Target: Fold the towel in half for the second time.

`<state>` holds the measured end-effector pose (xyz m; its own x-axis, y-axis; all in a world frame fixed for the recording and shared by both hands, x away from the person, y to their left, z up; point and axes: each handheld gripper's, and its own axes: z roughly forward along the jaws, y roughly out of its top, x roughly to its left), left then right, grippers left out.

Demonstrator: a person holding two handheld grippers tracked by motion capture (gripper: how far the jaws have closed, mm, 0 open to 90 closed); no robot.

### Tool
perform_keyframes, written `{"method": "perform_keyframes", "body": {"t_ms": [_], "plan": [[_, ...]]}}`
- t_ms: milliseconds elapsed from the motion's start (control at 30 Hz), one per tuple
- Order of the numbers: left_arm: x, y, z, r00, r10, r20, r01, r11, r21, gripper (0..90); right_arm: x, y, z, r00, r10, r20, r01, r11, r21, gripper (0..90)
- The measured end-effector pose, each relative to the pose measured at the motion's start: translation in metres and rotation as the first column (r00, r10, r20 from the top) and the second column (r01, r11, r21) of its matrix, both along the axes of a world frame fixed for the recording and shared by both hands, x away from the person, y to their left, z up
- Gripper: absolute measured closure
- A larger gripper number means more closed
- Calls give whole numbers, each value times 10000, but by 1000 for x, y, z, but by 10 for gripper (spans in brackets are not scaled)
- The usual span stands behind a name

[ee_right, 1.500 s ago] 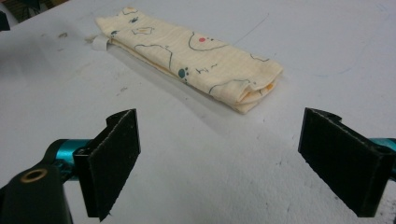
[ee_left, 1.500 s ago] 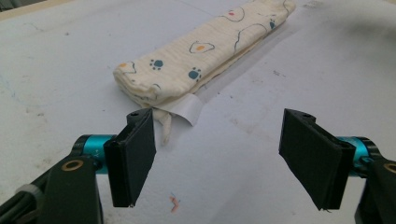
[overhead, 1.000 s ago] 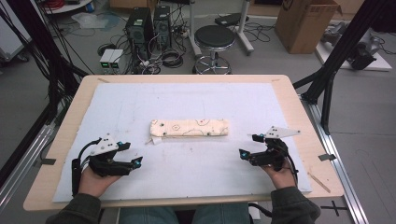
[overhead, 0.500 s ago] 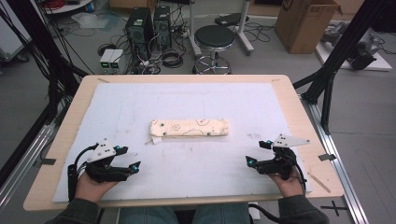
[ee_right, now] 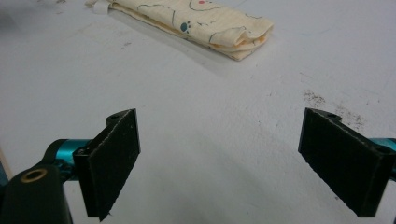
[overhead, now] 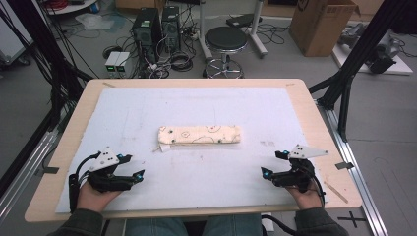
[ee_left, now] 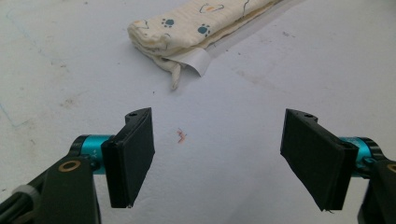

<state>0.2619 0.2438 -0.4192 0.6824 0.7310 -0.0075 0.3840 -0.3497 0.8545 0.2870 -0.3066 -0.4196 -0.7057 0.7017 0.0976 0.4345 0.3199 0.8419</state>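
Well, the folded cloth (overhead: 199,134) lay in the middle of the surface (overhead: 147,108), a long narrow bundle running across it, and by the look of it the folding was done. Cream fabric it was, printed with little paw marks and outlined shapes, the layers stacked neatly. At its left end, in the left gripper view, a white tag (ee_left: 195,59) and a short tail of fabric poked out from under the fold, the one loose bit on an otherwise tidy bundle. At the other end the right gripper view showed the layers doubled over on themselves, edges roughly in line.

Nothing was touching it. The left gripper (overhead: 129,175) sat near the front edge of the surface, well apart from the cloth, jaws spread wide with nothing between them. The right gripper (overhead: 273,172) mirrored it on the other side, equally wide and equally empty, also clear of the cloth. Both pointed inward toward the bundle from the near corners. My read: little or nothing was left, bar perhaps tucking that tag.
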Motion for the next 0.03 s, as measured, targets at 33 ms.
{"method": "perform_keyframes", "body": {"t_ms": [33], "plan": [[0,-1,0,10000,17,28,-16,10000,-61,263,0,1,0,10000,2,-24,-2,10000,11,120]]}}
